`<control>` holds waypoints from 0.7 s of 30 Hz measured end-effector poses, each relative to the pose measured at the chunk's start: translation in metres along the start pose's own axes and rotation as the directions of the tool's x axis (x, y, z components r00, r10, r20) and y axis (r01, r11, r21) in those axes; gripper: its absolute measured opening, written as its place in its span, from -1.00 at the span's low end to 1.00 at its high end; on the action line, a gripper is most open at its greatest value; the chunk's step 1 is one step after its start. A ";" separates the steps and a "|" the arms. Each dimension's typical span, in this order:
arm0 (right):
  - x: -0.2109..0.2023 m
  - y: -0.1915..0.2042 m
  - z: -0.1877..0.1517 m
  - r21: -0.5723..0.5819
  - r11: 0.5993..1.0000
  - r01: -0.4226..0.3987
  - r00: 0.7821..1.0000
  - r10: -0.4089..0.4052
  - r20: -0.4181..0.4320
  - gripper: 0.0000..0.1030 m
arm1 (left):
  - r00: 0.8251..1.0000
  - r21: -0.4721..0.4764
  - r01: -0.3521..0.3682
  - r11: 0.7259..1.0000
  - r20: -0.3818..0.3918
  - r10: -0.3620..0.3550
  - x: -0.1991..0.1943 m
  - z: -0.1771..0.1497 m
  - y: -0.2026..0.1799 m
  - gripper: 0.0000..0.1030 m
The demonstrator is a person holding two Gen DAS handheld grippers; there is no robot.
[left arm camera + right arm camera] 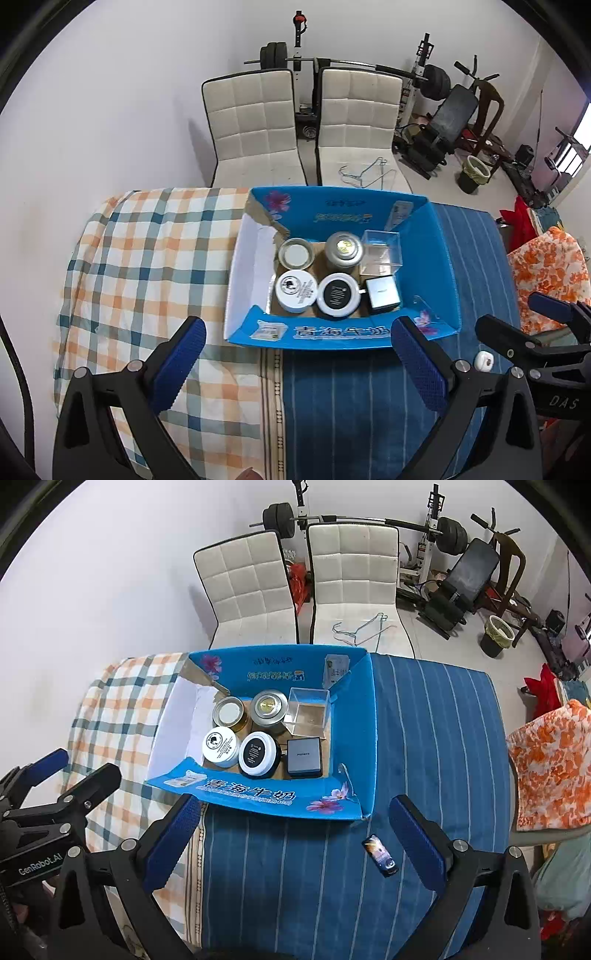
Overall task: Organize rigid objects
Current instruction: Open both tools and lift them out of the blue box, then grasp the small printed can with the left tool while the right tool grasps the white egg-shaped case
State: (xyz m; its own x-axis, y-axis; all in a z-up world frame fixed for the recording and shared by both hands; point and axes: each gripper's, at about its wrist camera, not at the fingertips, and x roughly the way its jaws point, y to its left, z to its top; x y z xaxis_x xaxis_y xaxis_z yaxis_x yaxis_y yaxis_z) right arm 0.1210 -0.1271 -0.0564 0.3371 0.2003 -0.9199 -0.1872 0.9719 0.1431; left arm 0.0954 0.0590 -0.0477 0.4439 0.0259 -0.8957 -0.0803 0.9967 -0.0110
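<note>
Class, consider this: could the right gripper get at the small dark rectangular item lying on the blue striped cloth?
Probably yes: the small dark item lies in the open outside the blue box, beside the open right gripper, nothing between.

**Even daylight, heavy fisheye curve**

Soft, bright light fills both views, strongest from a window (576,147) at the right edge. Shadows fall faint and leftward on the white wall (110,110) behind the chairs (247,587). Focus holds sharp at centre. Straight lines bow outward toward black vignetted corners. A silver tin lid (344,245) shows mild glare.
</note>
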 end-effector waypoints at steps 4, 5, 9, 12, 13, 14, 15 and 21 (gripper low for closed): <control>-0.005 -0.049 -0.010 0.104 0.995 -0.007 1.000 0.007 0.005 1.00 | 1.000 0.014 0.004 1.000 -0.002 -0.004 0.003 -0.001 -0.014 1.00; -0.002 -0.060 -0.012 0.127 0.992 0.005 1.000 -0.005 -0.001 1.00 | 1.000 0.019 0.007 1.000 -0.012 -0.006 0.007 -0.002 -0.021 1.00; 0.019 -0.140 -0.035 0.265 0.960 0.095 0.993 -0.073 -0.091 1.00 | 0.998 0.044 0.038 0.998 -0.055 -0.035 0.028 -0.012 -0.050 1.00; 0.048 -0.189 -0.057 0.342 0.931 0.130 0.982 -0.074 -0.173 1.00 | 0.993 0.088 0.065 0.994 -0.100 -0.057 0.050 -0.021 -0.086 1.00; 0.062 -0.206 -0.068 0.372 0.918 0.135 0.977 -0.061 -0.202 1.00 | 0.993 0.099 0.069 0.993 -0.106 -0.058 0.054 -0.023 -0.095 1.00; 0.073 -0.218 -0.076 0.393 0.909 0.138 0.973 -0.050 -0.224 1.00 | 0.991 0.115 0.075 0.991 -0.115 -0.061 0.063 -0.027 -0.109 1.00; 0.086 -0.231 -0.084 0.412 0.900 0.145 0.968 -0.043 -0.247 0.99 | 0.988 0.133 0.095 0.987 -0.137 -0.076 0.073 -0.032 -0.124 1.00; 0.164 -0.277 -0.122 0.516 0.844 0.149 0.941 0.040 -0.337 0.69 | 0.953 0.150 0.164 0.975 -0.278 -0.117 0.132 -0.063 -0.191 0.99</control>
State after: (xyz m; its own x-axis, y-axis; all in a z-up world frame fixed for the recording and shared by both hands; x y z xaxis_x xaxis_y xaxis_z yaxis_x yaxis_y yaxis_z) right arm 0.1156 -0.3782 -0.2913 -0.0017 0.1859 -0.9826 0.3682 0.9136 0.1722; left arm 0.1130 -0.1324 -0.1918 0.1843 -0.1137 -0.9763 0.1288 0.9875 -0.0907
